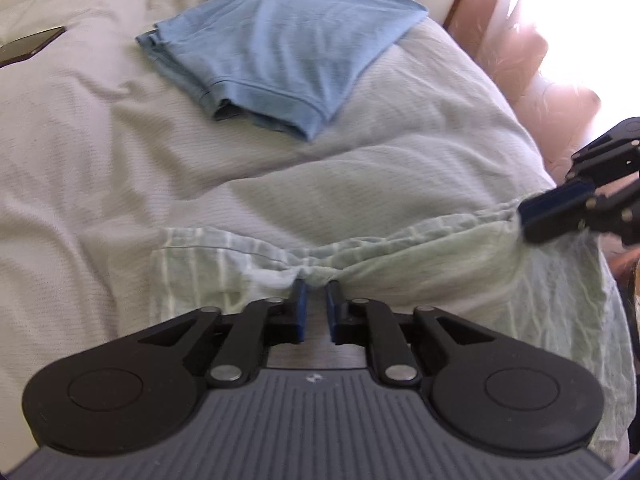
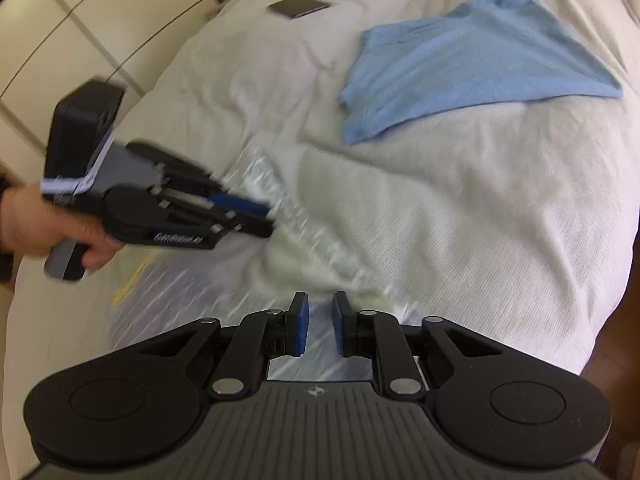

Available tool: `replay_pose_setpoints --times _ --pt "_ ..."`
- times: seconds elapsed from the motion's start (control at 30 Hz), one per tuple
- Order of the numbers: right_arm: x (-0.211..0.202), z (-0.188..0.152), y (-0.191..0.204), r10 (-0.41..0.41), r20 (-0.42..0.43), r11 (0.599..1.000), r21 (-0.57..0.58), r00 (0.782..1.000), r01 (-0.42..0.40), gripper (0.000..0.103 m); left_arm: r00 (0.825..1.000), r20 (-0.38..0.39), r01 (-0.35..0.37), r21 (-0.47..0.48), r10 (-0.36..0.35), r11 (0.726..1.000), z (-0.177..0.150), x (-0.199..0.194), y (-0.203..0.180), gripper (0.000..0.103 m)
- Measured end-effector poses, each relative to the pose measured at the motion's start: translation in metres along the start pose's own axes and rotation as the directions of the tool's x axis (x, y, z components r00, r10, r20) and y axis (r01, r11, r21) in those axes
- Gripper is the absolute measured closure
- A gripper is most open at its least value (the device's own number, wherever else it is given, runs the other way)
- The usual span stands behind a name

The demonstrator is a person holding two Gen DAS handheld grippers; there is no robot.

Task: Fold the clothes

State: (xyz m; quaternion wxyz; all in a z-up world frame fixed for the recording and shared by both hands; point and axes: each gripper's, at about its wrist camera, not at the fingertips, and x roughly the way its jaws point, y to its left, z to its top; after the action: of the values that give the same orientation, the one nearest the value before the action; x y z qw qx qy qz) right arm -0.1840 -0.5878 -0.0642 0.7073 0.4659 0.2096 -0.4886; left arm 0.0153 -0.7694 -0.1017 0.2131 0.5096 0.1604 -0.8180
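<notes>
- Left gripper (image 1: 317,285): jaws nearly together, pinching the gathered top edge of the pale green striped garment (image 1: 400,276).
- Right gripper (image 2: 320,300): jaws narrow, a gap showing; a hold on the blurred cloth cannot be told.
- Garment: at the near edge of the bed (image 1: 100,152).
- Folded blue shirt (image 1: 280,40): farther back, well apart, bare duvet between.
- Dark phone (image 2: 298,6): near the far edge.

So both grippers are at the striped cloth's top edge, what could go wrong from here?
1. The left gripper pinches only a small bunched tuck of the pale green striped cloth, so it could slip out when lifted.
2. The right gripper shows a gap between its pads; its hold on the edge may be loose.
3. The folded blue shirt lies close beyond and could get dragged.
</notes>
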Motion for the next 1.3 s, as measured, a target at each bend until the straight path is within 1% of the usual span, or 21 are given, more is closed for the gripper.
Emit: replay_pose_setpoints --times 0.07,0.1,0.17,0.23,0.37,0.43,0.5,0.57,0.67,0.73,0.8,0.83,0.87,0.9,0.97,1.03,1.07,1.13,1.2,1.23,1.3 --pt "-0.001 0.000 -0.010 -0.026 0.007 0.999 0.030 1.000 0.026 0.087 1.000 -0.002 -0.008 -0.021 0.008 1.000 -0.001 -0.001 0.006 0.100" --pt "-0.004 -0.003 -0.017 -0.043 0.004 0.998 0.047 0.999 0.043 0.087 1.000 -0.004 -0.015 -0.017 0.015 1.000 -0.001 -0.003 0.007 0.100" --pt "-0.011 -0.010 -0.029 -0.072 -0.015 0.995 0.066 0.997 0.073 0.086 0.999 -0.008 -0.038 0.019 0.038 0.999 0.000 -0.008 0.005 0.100" --pt "-0.020 -0.018 -0.039 -0.100 -0.033 0.992 0.073 0.994 0.103 0.086 0.997 -0.005 -0.078 0.034 0.078 0.996 0.000 -0.019 0.007 0.099" --pt "-0.049 -0.025 -0.042 -0.130 -0.019 0.987 0.094 0.991 0.131 0.082 0.989 0.033 -0.141 -0.029 0.142 0.990 -0.006 -0.057 0.024 0.094" --pt "-0.063 -0.024 -0.032 -0.119 0.004 0.991 0.066 0.993 0.118 0.082 0.988 0.047 -0.143 -0.051 0.145 0.988 -0.012 -0.073 0.023 0.092" --pt "-0.065 -0.021 -0.014 -0.087 0.010 0.996 0.014 0.996 0.086 0.082 0.991 0.045 -0.122 -0.042 0.124 0.992 -0.019 -0.079 0.010 0.088" --pt "-0.051 -0.015 0.006 -0.028 -0.004 0.999 -0.043 1.000 0.028 0.082 0.995 0.024 -0.097 -0.001 0.097 0.995 -0.027 -0.072 -0.009 0.088" --pt "-0.025 -0.009 0.032 0.049 -0.040 0.990 -0.127 0.998 -0.054 0.082 0.993 -0.027 -0.118 0.038 0.119 0.992 -0.043 -0.045 -0.022 0.085" --pt "-0.005 -0.008 0.042 0.067 -0.069 0.981 -0.178 0.995 -0.079 0.081 0.986 -0.039 -0.164 -0.011 0.164 0.986 -0.055 -0.037 -0.007 0.085" --pt "0.011 -0.008 0.044 0.065 -0.098 0.975 -0.207 0.993 -0.084 0.081 0.977 -0.053 -0.209 -0.085 0.205 0.974 -0.066 -0.037 0.017 0.086" --pt "0.014 -0.009 0.039 0.062 -0.110 0.975 -0.206 0.992 -0.084 0.081 0.971 -0.065 -0.237 -0.106 0.231 0.966 -0.071 -0.038 0.028 0.079" --pt "0.014 -0.011 0.034 0.056 -0.119 0.975 -0.206 0.991 -0.080 0.081 0.962 -0.078 -0.268 -0.123 0.260 0.955 -0.077 -0.040 0.038 0.074" --pt "0.012 -0.014 0.028 0.049 -0.125 0.975 -0.209 0.991 -0.075 0.081 0.953 -0.092 -0.300 -0.139 0.289 0.944 -0.082 -0.043 0.048 0.077" --pt "0.007 -0.020 0.016 0.033 -0.139 0.975 -0.214 0.990 -0.063 0.081 0.936 -0.120 -0.349 -0.174 0.332 0.921 -0.091 -0.050 0.064 0.080" --pt "0.000 -0.028 0.003 0.007 -0.157 0.975 -0.217 0.988 -0.041 0.081 0.923 -0.125 -0.383 -0.212 0.364 0.899 -0.099 -0.064 0.073 0.080" --pt "-0.003 -0.031 -0.003 -0.007 -0.164 0.976 -0.214 0.986 -0.029 0.081 0.921 -0.113 -0.389 -0.216 0.373 0.895 -0.101 -0.073 0.070 0.080" --pt "-0.013 -0.035 -0.009 -0.027 -0.168 0.980 -0.200 0.985 -0.007 0.081 0.921 -0.075 -0.389 -0.202 0.381 0.899 -0.102 -0.090 0.054 0.080" --pt "-0.023 -0.036 -0.004 -0.031 -0.145 0.983 -0.181 0.989 0.004 0.080 0.921 -0.037 -0.388 -0.187 0.388 0.903 -0.103 -0.107 0.037 0.080" --pt "-0.027 -0.036 -0.002 -0.033 -0.133 0.985 -0.171 0.991 0.010 0.079 0.927 -0.015 -0.371 -0.171 0.374 0.913 -0.103 -0.111 0.025 0.080" --pt "-0.037 -0.037 0.004 -0.037 -0.110 0.988 -0.152 0.993 0.020 0.077 0.948 0.028 -0.313 -0.124 0.318 0.942 -0.102 -0.112 -0.006 0.080"
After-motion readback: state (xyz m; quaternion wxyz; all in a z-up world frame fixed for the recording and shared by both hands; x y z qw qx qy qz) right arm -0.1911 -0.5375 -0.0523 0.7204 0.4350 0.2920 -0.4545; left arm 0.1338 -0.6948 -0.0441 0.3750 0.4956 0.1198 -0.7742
